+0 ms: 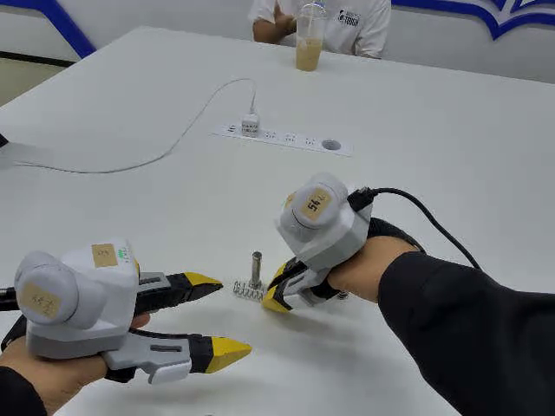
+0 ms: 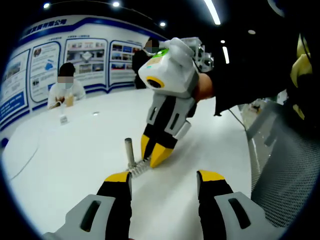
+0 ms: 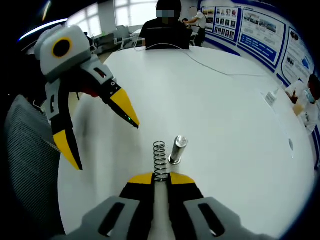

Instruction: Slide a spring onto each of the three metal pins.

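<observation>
Left gripper (image 1: 225, 316) hangs wide apart, empty. Ahead of it, right gripper (image 3: 155, 178) pinches one end of a spring (image 3: 159, 159); just beside the spring stands an upright pin (image 3: 177, 148). Power strip (image 1: 282, 139) and cup (image 1: 309, 39) sit well beyond.

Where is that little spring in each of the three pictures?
Head view: spring lies low centre, at the foot of the pin.
Left gripper view: spring low centre-left, beside the pin.
Right gripper view: spring low centre, one end in the right gripper.
Shared landmark: the upright pin.
</observation>
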Demonstrator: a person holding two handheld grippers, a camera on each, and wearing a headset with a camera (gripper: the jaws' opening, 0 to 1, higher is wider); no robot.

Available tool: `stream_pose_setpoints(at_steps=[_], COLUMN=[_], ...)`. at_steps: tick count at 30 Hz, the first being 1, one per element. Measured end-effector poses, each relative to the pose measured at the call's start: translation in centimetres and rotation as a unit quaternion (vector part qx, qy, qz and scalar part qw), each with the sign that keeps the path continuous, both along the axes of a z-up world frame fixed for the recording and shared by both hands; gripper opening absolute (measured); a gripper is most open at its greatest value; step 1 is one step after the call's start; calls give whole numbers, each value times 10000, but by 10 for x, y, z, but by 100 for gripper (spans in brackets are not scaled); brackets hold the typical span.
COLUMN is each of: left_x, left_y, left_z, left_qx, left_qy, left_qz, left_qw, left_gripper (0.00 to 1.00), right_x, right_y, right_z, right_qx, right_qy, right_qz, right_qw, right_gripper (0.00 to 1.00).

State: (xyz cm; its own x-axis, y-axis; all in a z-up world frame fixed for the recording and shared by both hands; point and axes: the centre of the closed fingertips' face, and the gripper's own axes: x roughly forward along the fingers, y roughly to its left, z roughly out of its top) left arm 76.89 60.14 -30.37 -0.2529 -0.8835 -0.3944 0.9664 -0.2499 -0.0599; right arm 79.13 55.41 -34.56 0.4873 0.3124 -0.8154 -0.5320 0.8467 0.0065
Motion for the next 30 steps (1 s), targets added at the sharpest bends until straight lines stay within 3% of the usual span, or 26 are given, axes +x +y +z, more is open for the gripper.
stream_pose_setpoints(at_steps=[30], left_x=[-14], left_y=[-6], left_z=[6], left_qx=[-91], left_qy=[-70], left_qz=[-298], left_qw=[9995], left_gripper=[45], right_x=[-54], right_y=[13], right_z=[38], right_qx=[-196], right_qy=[-11], right_qz=[701], right_qw=[9973], right_gripper=[11])
